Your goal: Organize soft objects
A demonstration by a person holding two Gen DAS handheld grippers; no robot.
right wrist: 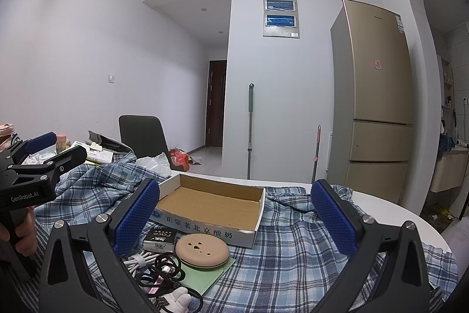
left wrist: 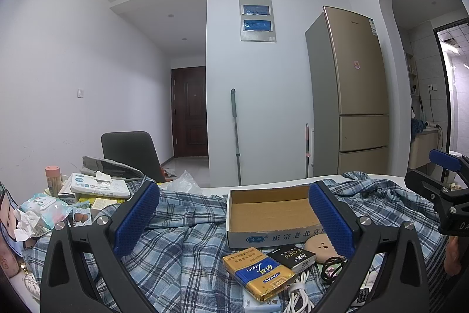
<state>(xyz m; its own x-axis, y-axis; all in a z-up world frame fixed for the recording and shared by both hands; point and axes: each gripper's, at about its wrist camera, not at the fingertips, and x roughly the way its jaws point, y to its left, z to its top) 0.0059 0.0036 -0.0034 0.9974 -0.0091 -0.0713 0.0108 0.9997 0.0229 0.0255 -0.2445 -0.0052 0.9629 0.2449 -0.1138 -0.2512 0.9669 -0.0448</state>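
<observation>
Both wide-open, empty grippers, left [left wrist: 234, 216] and right [right wrist: 236, 217], above plaid cloth [right wrist: 293, 248] near cardboard box [right wrist: 214, 204].

a home: tall fridge [left wrist: 360, 90], mop [left wrist: 236, 134], front door [left wrist: 190, 110], cluttered table [right wrist: 378, 204].

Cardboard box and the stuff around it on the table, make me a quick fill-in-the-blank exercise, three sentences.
1. The cardboard box holds ____ inside.
2. The box rests on a blue ____ cloth.
3. The round beige case lies on a ____ sheet of paper, between the fingers of the right hand-held gripper, whose jaws stand apart.

Missing words: nothing; plaid; green
</observation>
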